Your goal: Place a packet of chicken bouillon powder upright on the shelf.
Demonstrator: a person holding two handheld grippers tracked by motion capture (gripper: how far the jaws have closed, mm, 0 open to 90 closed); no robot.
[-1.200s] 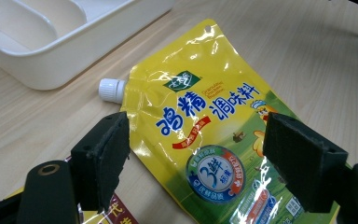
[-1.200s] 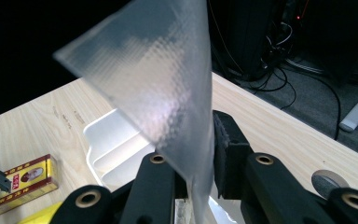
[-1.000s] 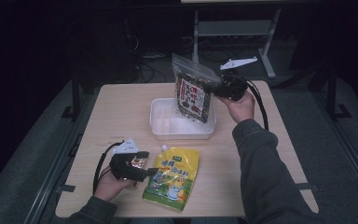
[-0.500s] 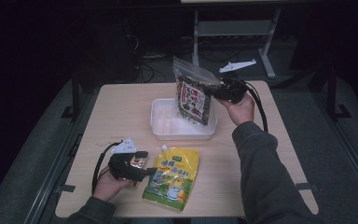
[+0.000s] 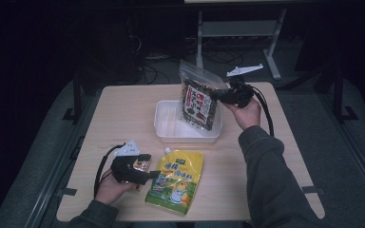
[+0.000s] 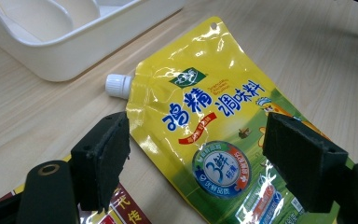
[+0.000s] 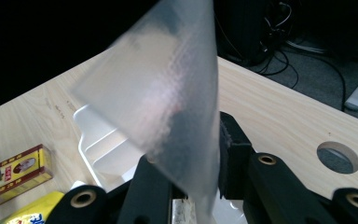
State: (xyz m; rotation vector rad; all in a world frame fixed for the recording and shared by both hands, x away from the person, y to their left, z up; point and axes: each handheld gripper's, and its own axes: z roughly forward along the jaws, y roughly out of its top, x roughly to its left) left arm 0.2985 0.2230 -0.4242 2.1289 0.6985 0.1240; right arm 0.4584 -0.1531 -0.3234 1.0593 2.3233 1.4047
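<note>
In the high view, the right gripper (image 5: 222,96) is raised over the far side of the pale wooden surface (image 5: 123,114) and pinches the upper edge of a clear zip-top bag with a dark red-and-black printed pack inside (image 5: 198,100); the bag hangs tilted, its lower end down inside the shallow white plastic tray (image 5: 167,128) that sits near the middle of the surface. At the near left the left gripper (image 5: 153,175) lies low by the surface, held in a hand, with its tips just at the left edge of a flat yellow spouted pouch with blue lettering (image 5: 177,179), which lies flat, well apart from the bag and just in front of the tray. A small red-and-yellow box (image 5: 141,164) lies under that gripper's body. In the left gripper view, the two black pads stand spread apart with nothing pressed between them (the yellow pouch (image 6: 223,140) lies on the surface beyond and beneath them), its white screw cap pointing toward the tray's outer wall (image 6: 70,56); a corner of the red-and-yellow box (image 6: 116,212) peeps in at the bottom edge. In the right gripper view, the black pads are closed on the frosted plastic of the bag (image 7: 168,98), which rises blurred in front of the camera, with the tray (image 7: 102,144) below it, and the red-and-yellow box (image 7: 21,170) at the far left beside a corner of the yellow pouch (image 7: 25,210).
</note>
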